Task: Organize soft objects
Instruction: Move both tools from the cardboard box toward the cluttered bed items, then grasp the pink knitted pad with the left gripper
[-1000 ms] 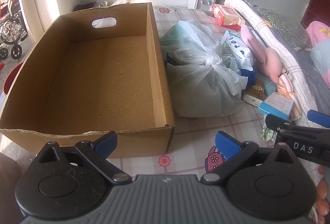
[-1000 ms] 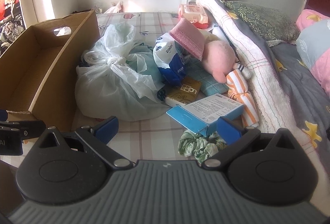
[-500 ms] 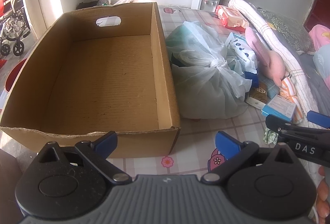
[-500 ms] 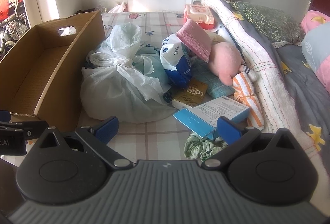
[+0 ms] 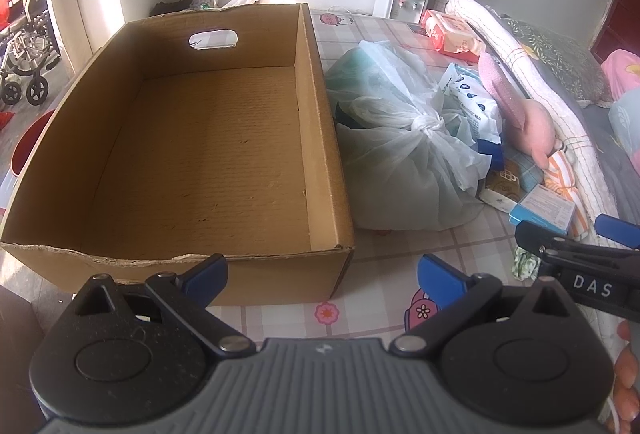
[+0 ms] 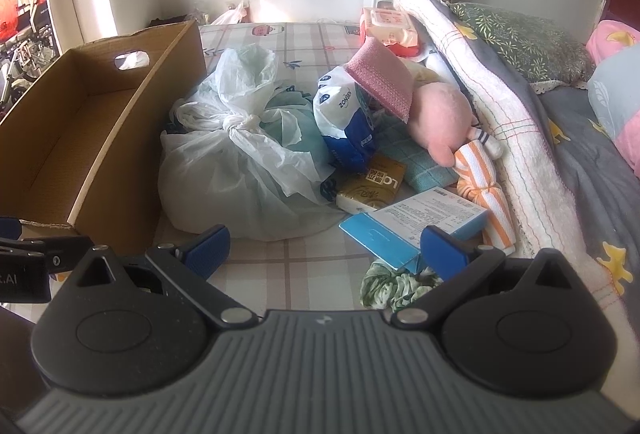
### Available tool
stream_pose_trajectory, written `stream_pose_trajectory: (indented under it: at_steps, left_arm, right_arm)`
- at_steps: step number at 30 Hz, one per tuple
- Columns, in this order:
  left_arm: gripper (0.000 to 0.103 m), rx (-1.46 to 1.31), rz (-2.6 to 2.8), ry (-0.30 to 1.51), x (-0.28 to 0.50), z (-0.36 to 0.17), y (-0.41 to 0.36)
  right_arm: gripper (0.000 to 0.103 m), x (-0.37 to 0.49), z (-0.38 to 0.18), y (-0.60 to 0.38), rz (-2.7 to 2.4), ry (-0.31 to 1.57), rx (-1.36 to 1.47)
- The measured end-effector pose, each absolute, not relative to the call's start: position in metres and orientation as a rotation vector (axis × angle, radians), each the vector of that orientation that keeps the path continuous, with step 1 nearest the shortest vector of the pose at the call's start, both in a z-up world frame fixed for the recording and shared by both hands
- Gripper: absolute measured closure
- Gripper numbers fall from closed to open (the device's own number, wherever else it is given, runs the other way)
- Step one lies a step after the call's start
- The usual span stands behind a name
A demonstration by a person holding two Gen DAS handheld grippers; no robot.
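cardboard box (image 5: 208, 154): bare inside | knotted bag (image 5: 400, 162): beside it | both hand-held grippers: apart

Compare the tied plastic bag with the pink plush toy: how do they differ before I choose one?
The tied plastic bag is translucent white, knotted on top and bulky; the pink plush toy is opaque pink and smaller. The bag sits right beside the cardboard box, which is empty; the plush lies farther right against the rolled white blanket, with a pink cloth on it. Both rest on the bed, ungripped.
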State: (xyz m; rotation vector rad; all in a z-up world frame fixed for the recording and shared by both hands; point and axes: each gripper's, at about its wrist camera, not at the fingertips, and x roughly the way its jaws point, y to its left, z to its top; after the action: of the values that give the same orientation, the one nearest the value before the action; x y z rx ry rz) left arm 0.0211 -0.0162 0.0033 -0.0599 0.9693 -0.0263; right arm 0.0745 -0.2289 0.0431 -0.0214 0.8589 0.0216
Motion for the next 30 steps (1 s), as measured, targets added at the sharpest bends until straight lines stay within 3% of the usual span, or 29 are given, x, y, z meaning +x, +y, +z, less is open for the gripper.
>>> stream_pose_trajectory:
  at_steps: [22,30]
  left_arm:
    - [0.001,-0.060,-0.080,0.948,0.011,0.007,-0.018]
    - [0.001,-0.024,-0.200,0.878,0.015,0.033,-0.024]
  right_arm:
    - [0.001,0.065,0.038,-0.244,-0.002,0.842,0.015]
    - [0.001,0.060,0.038,-0.276,0.035,0.805,0.087]
